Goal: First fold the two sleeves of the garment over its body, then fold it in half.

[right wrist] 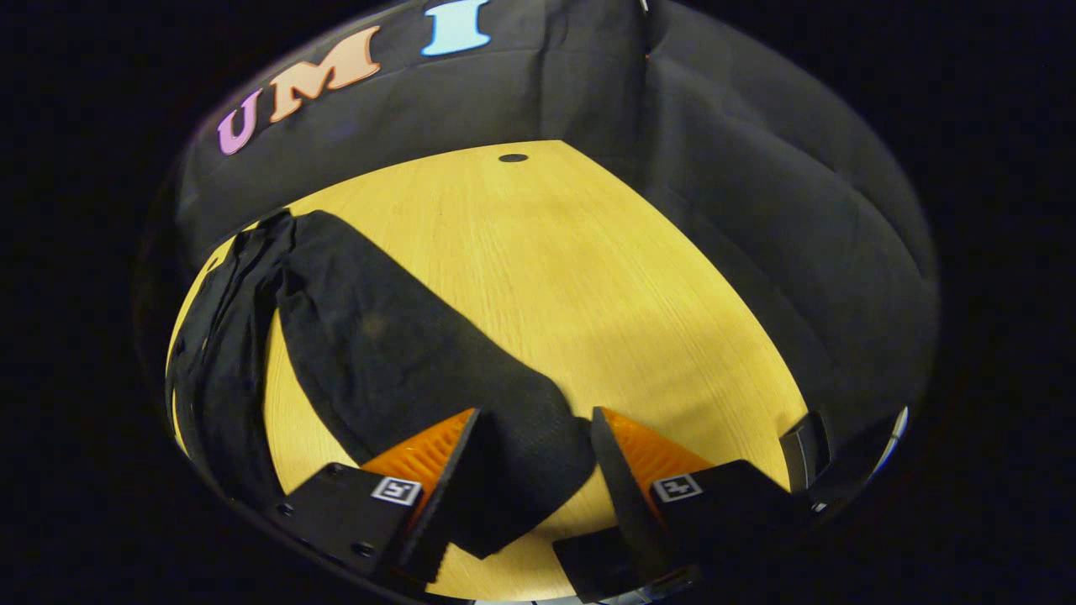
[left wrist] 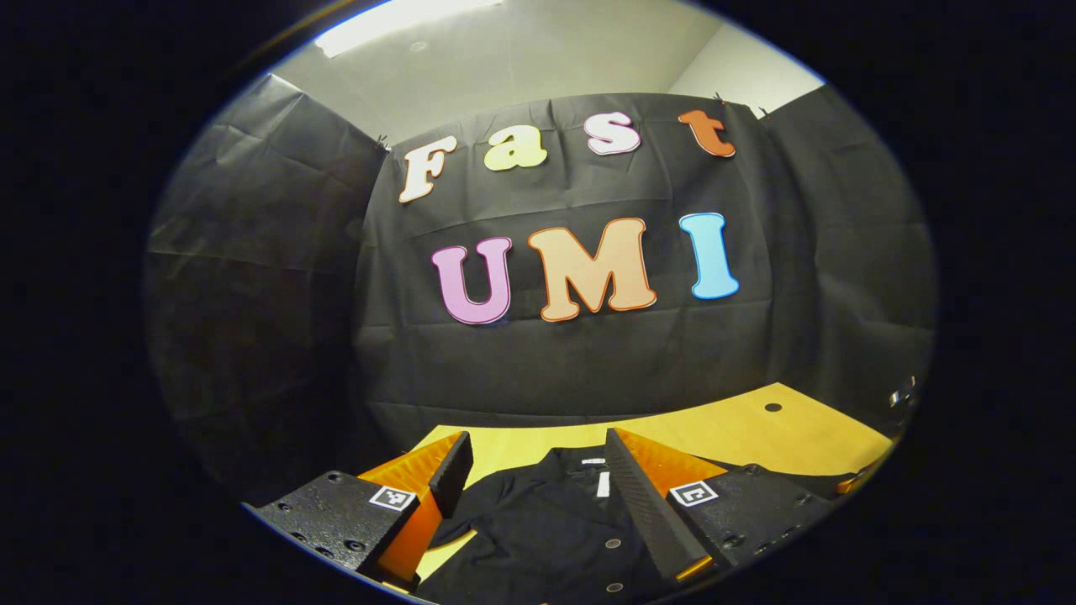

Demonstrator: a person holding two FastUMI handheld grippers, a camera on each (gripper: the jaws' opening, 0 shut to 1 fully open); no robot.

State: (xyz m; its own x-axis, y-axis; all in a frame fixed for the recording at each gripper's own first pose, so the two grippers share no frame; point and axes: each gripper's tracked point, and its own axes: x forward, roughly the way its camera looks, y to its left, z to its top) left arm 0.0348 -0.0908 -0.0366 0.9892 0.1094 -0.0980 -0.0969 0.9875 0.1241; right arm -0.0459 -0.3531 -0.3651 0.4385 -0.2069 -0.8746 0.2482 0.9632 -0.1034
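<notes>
The black long-sleeved shirt point(left wrist: 555, 529) lies flat on the yellow wooden tabletop point(right wrist: 546, 252), buttons up, not yet folded. The landmark is its sleeve point(right wrist: 403, 361) as seen in the right gripper view: a long dark band that runs aslant from the shirt's body point(right wrist: 218, 353) at the far left down to a cuff end that sits directly between the fingers of the right claw point(right wrist: 525, 479). That claw is spread wide, one finger on each side of the cuff, with neither seeming to press the cloth, so it holds nothing. The sleeve's long axis points away from the claw and up to the left, towards the body; I judge the coming move to be a pinch on the cuff and a carry along that same line, back over the body.

The right claw is plainly the nearer one to this sleeve. The left claw point(left wrist: 538, 487) hangs above the shirt's collar and button placket, also spread wide and empty, aimed at the black booth wall point(left wrist: 588, 353).

To the right of the sleeve the tabletop is bare wood up to its far edge, where a small dark hole point(right wrist: 513, 158) sits, so there is free room to lift and swing; between sleeve and body a narrow strip of wood shows
</notes>
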